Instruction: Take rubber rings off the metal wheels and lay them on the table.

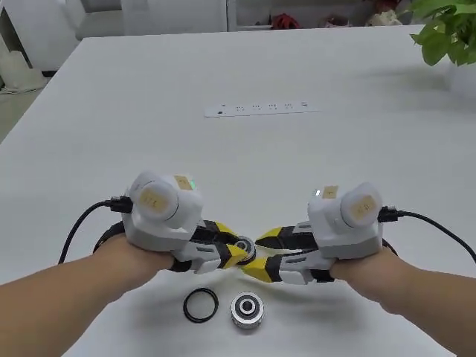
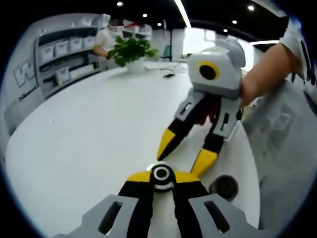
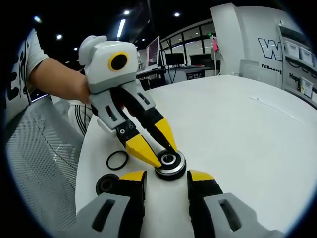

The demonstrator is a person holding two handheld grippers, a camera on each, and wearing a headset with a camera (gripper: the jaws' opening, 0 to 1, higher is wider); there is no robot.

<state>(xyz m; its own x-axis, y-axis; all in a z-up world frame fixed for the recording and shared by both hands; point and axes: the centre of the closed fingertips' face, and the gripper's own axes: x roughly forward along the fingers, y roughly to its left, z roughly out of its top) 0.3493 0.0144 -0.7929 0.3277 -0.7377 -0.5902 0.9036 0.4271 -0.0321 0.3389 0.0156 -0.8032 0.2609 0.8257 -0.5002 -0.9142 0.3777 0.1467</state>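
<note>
My left gripper [image 1: 239, 251] is shut on a small metal wheel [image 1: 244, 247] with a dark rubber band around it, held just above the table. In the left gripper view the wheel [image 2: 162, 173] sits between my yellow-tipped jaws. My right gripper [image 1: 255, 256] faces it, open, its tips on either side of the wheel without closing. The right gripper view has the wheel [image 3: 170, 163] just beyond my open right gripper [image 3: 166, 177]. A loose black rubber ring [image 1: 201, 305] lies flat on the table beside a second wheel [image 1: 247, 309].
The white table [image 1: 245, 163] stretches far ahead. A flush socket strip [image 1: 256, 108] sits mid-table, and a potted plant [image 1: 446, 33] stands at the far right corner. Black cables [image 1: 78, 227] trail from both grippers. A mesh chair [image 3: 44, 148] stands at the near edge.
</note>
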